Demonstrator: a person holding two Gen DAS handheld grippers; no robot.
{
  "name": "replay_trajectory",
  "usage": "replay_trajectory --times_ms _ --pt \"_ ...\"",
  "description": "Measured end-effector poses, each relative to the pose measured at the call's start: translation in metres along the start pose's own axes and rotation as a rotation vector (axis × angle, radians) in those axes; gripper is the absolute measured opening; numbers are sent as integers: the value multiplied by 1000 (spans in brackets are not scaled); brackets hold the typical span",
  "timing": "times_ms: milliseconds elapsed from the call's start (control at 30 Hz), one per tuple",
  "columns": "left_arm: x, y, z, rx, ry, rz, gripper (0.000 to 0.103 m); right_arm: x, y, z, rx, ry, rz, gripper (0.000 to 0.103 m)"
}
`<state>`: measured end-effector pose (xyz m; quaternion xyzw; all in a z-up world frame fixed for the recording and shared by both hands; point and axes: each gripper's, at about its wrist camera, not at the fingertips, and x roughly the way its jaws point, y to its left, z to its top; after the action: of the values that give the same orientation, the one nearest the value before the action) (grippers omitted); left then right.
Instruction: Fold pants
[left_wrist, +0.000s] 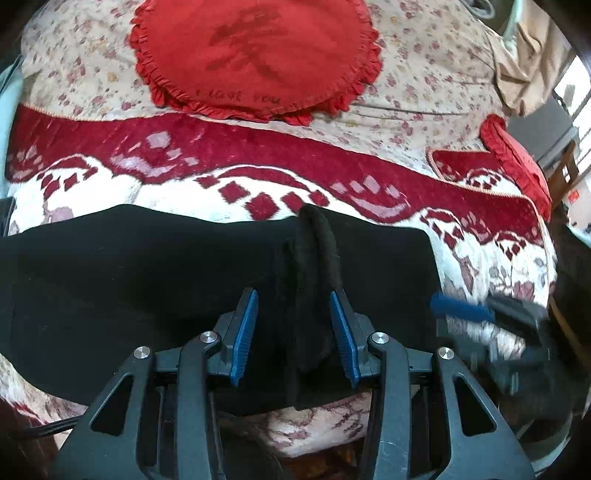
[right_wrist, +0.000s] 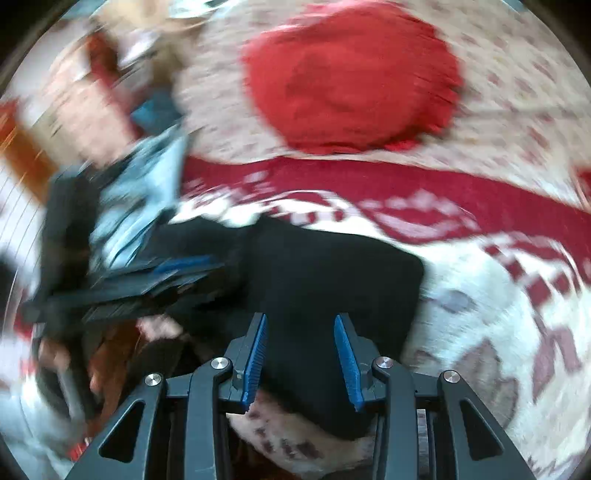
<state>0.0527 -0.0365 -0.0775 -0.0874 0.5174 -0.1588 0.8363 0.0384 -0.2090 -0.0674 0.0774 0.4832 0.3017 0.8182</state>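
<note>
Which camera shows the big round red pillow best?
The left wrist view: the round red frilled pillow is sharp, with ruffled edge and writing visible. The right wrist view shows it only as a blurry red blob.

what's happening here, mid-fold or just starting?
Looks mid-fold. A person holds a tool in each hand over black pants spread on a red and white patterned blanket. The left tool is open, its fingers either side of a raised black fold of the pants, not clamped on it. The right tool is also open, over the pants' end; that view is motion blurred. A round red cushion lies further back.
</note>
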Motion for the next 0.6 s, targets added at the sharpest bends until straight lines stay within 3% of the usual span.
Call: replay_trajectory --times_ms 133,233,333,400,533,600 --pt "-2 14 3 -56 -9 -1 40 10 39 -11 -182 41 2 36" --pt "-4 19 3 -67 -13 1 40 32 60 -18 -291 87 -71 36" --pt "-5 25 0 -80 -10 3 40 52 55 -18 -291 129 -154 36" --pt "-7 29 -1 -97 -8 -6 40 59 51 -15 -285 149 -146 36" --pt "-13 29 -5 -111 -12 -15 40 54 40 -6 -235 120 -135 7" --pt "-19 29 -6 -112 -20 -19 40 44 33 -3 -187 98 -99 5"
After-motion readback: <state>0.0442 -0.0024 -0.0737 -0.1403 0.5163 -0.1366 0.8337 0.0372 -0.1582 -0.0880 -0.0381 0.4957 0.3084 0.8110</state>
